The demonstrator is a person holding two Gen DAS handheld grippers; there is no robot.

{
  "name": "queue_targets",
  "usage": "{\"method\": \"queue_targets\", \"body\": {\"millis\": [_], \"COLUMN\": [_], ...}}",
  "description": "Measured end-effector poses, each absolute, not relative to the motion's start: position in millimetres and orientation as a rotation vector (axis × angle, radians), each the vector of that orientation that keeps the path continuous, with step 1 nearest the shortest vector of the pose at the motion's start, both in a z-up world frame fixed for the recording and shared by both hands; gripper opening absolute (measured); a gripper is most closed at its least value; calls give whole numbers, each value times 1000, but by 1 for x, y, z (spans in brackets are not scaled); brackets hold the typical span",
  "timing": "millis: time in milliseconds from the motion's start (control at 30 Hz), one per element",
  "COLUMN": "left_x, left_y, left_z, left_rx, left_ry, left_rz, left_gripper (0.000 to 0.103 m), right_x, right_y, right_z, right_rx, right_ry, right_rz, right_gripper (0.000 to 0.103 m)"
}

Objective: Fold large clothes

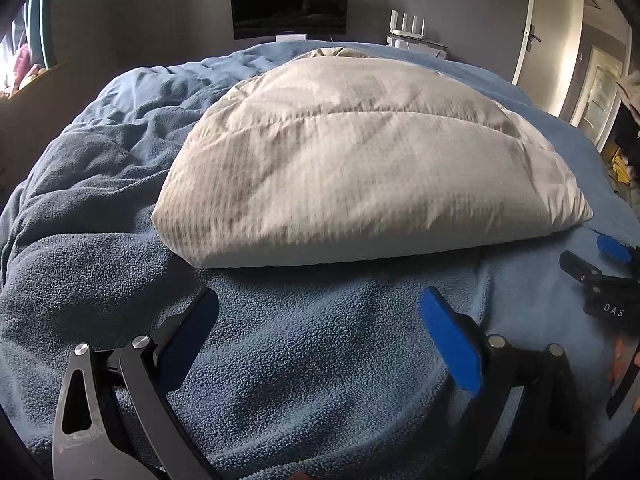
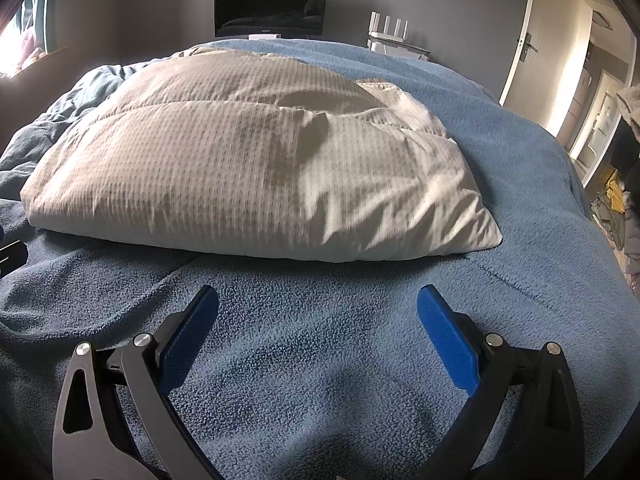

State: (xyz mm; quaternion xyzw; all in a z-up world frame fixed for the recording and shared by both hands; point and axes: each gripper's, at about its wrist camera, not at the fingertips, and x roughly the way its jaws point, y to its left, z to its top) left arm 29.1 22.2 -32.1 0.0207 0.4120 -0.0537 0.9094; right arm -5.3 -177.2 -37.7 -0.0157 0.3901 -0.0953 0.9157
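A large cream waffle-textured cloth [image 1: 352,160] lies folded into a thick, puffy stack on a blue fleece blanket [image 1: 304,360] that covers the bed. It also shows in the right wrist view [image 2: 248,176], with its near folded edge facing me. My left gripper [image 1: 318,312] is open and empty, just short of the stack's near edge. My right gripper [image 2: 318,310] is open and empty too, a little nearer than the stack. The right gripper also shows at the right edge of the left wrist view [image 1: 600,264].
The blue blanket [image 2: 520,184] is rumpled at the left [image 1: 100,152]. A dark monitor [image 1: 289,6] and a white router [image 1: 408,24] stand by the far wall. A white door [image 1: 532,32] and a heap of clothes [image 2: 616,200] are at the right.
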Motion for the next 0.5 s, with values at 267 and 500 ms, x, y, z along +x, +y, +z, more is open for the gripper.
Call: {"method": "queue_targets", "body": {"millis": [267, 500], "left_x": [27, 25], "left_y": [14, 0], "left_z": [-33, -34], "left_rx": [82, 194], "left_ry": [849, 839], "left_rz": [-161, -171], "left_gripper": [96, 96], "right_x": [-4, -3], "right_y": [-178, -178], "right_z": [-39, -41], "right_rx": [-31, -29], "right_ry": [812, 822], "right_rz": [-194, -193], "right_gripper": [95, 95]}}
